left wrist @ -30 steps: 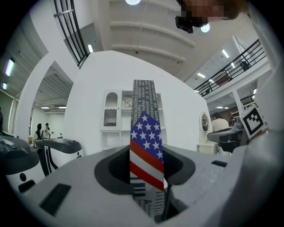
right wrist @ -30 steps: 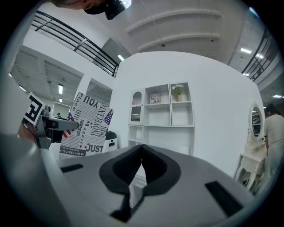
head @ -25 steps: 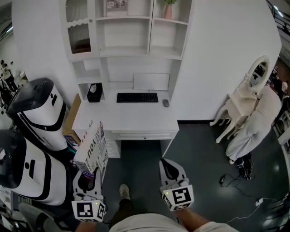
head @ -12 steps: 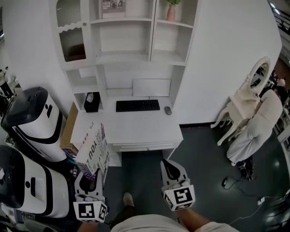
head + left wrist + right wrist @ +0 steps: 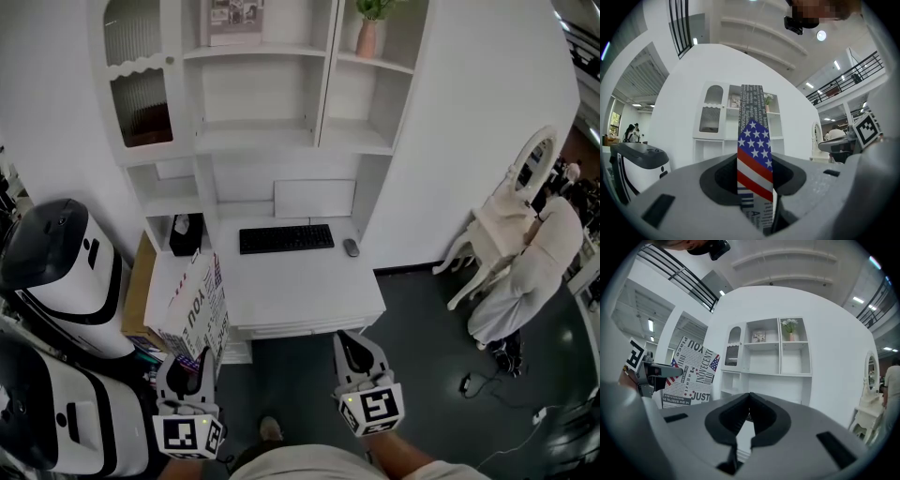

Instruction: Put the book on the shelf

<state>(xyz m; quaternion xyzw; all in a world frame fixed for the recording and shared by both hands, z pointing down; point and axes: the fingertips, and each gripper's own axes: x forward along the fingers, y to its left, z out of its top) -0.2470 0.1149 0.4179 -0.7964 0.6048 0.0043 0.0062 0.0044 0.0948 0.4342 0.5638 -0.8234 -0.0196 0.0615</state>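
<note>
My left gripper [image 5: 757, 182] is clamped on the book [image 5: 751, 136]. Its two jaws press on the covers from either side, and the spine faces the camera and rises straight up out of them. A stars-and-stripes flag patch wraps the spine, with lines of small print above it that I cannot read.

My right gripper [image 5: 749, 399] holds nothing; its jaws are closed, with the tips meeting. In its view the book's front cover shows at the left of the frame. It is printed like a newspaper page, and the bold words "YOU", "NOVECENT" and "JUST" are readable among finer text, with flag patches at the edges.

In the head view the book stands upright at the lower left, and its top edge overlaps the front left corner of the white desk [image 5: 300, 291]. The book is not on the shelf yet.

A black keyboard [image 5: 286, 238] and a mouse [image 5: 351, 247] lie at the back of the desk, and a dark box [image 5: 185, 234] sits at its left rear corner. The white shelf unit [image 5: 319, 94] rises above the desk and fills the top centre of the frame. A plant in a pink vase [image 5: 367, 36] stands in its upper right compartment, and a framed picture [image 5: 234, 21] stands in the one beside it.

White-and-black machines [image 5: 56, 272] crowd the left edge of the frame, and white chairs [image 5: 506, 225] stand at the right.
</note>
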